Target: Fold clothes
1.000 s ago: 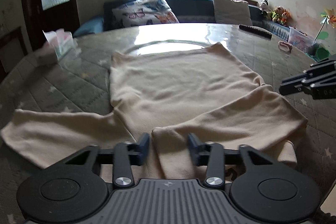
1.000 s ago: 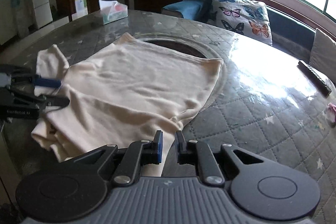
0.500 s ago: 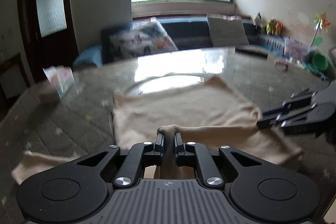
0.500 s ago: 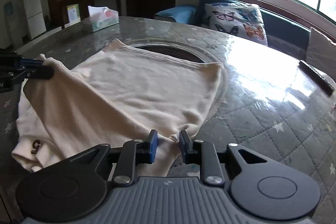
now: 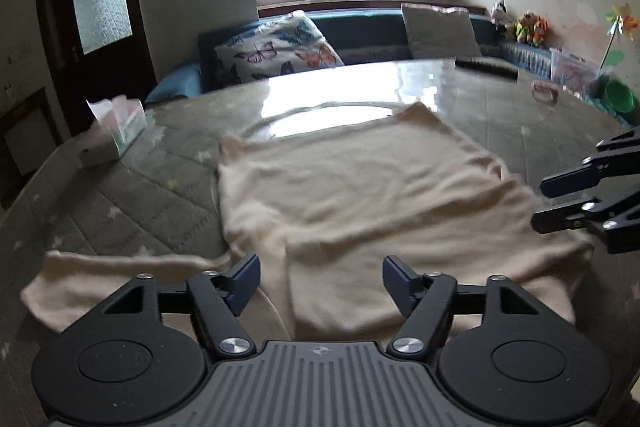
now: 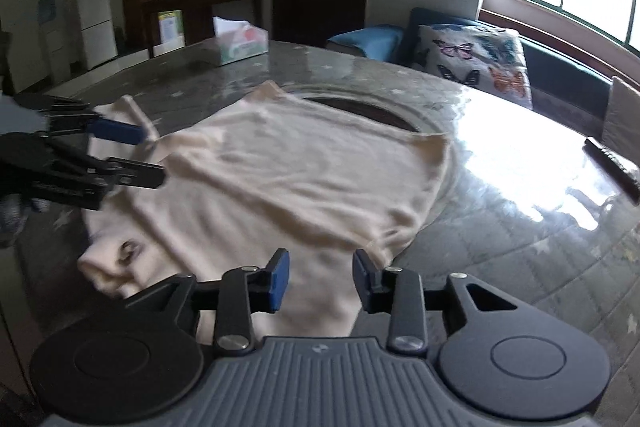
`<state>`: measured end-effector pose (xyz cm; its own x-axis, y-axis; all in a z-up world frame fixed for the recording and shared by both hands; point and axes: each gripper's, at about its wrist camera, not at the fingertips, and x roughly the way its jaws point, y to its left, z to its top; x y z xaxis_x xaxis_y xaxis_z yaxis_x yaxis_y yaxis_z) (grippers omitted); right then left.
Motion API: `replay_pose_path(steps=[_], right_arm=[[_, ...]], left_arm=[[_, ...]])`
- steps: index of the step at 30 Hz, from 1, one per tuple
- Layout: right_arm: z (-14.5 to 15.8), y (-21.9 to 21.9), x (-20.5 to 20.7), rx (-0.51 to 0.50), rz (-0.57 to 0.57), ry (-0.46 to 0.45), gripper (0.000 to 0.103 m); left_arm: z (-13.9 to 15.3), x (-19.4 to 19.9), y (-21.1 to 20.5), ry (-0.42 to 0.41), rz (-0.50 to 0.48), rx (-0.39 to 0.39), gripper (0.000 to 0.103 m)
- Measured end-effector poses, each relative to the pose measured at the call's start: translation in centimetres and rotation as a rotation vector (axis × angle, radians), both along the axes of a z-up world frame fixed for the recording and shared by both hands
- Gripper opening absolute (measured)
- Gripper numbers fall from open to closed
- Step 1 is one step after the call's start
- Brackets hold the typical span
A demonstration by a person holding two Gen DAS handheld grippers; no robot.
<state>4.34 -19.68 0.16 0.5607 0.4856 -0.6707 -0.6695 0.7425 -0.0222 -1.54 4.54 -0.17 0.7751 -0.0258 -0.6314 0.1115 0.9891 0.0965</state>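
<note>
Cream sweater (image 5: 360, 195) is spread flat on the quilted, glass-topped round table (image 5: 132, 195), filling the centre and lower half of the left wrist view. One sleeve (image 5: 100, 279) is stretched out flat toward the lower left of that frame. In the right wrist view the near edge of the garment is seen folded over itself, with a small dark mark at lower left; it is too blurred to be read.

Left gripper (image 5: 320, 279): jaws are opening, already wide, nothing pinched. Cloth lies below and between the pads but is not pressed. Right gripper (image 6: 320, 279): jaws are opening, moderately apart, nothing held; the sweater's near corner is seen under the gap.

Handling, as judged:
- The fabric is taken to be soft, limp and light, probably a fleece or knit. No stiffness is to be expected, so it will sag and drape from any held point.
- Some slip on the glossy table cover is likely; a dragged edge may pull the whole garment along.
- Nothing fragile, though knit can be stretched if it is tugged from one point only.
- Grip is best taken at edges or corners: the cuff end of the outstretched sleeve, or the shoulder and hem corners, one per gripper.
- A thin pinch through all the layers at a fold is advised, so that the lower layer is not left behind.

Tissue box (image 5: 116, 135) at the left is well apart from the cloth.
</note>
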Motion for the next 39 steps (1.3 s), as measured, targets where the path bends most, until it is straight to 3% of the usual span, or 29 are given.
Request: replay_pose_path(steps=[5,9,15,21,26,33,39], right_arm=[[-1.4,-0.2,-1.0,-0.039,0.003,0.022,0.042],[-0.3,0.2,-0.7,-0.022,0.015,0.009,0.046],[0.2,2.9,1.2,0.020,0.036,0.016,0.045],[-0.6,6.4,2.2,0.033,0.081,0.070,0.042],[-1.2,9.3,2.6,0.033,0.128,0.095,0.030],[-1.4,12.4,3.0,0.040,0.162,0.102,0.029],[-1.8,14.7,3.0,0.028,0.211,0.096,0.032]], left_arm=[[-0.7,-0.9,0.1,-0.013,0.025,0.023,0.099],[0.1,-1.6,1.1,-0.052,0.042,0.009,0.103],[0.9,-2.0,3.7,-0.079,0.117,-0.018,0.103],[1.6,-2.6,7.5,-0.105,0.220,0.005,0.103],[1.9,-2.5,11.4,-0.111,0.334,0.004,0.103],[1.7,-1.7,16.4,-0.100,0.504,-0.023,0.103],[0.7,-0.4,18.7,-0.076,0.586,-0.042,0.103]])
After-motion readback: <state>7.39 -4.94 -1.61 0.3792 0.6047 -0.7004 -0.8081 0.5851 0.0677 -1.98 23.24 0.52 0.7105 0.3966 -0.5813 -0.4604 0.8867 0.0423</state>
